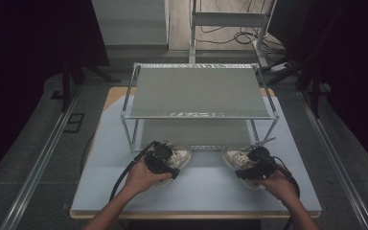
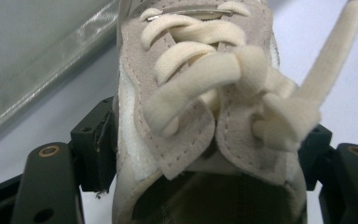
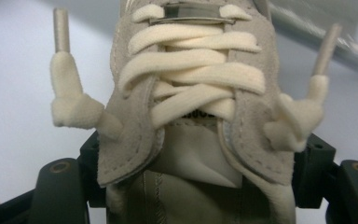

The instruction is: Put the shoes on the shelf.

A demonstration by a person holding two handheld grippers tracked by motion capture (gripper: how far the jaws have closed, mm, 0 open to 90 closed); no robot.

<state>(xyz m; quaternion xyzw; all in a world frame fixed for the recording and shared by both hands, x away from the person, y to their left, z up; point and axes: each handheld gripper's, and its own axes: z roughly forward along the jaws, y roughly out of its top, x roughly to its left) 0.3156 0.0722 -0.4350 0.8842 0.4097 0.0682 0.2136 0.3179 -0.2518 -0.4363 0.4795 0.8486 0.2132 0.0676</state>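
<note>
Left tongs clamped across the collar of the left shoe, toe pointing away toward the wire shelf. Right tongs gripping the right shoe the same way, laces splayed outward past both jaws, above the bench.

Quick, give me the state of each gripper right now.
Left gripper: shut on the left shoe, jaws on either side of its collar.
Right gripper: shut on the right shoe, jaws on either side of its collar.

Right tongs clasp the laced beige shoe.
</note>
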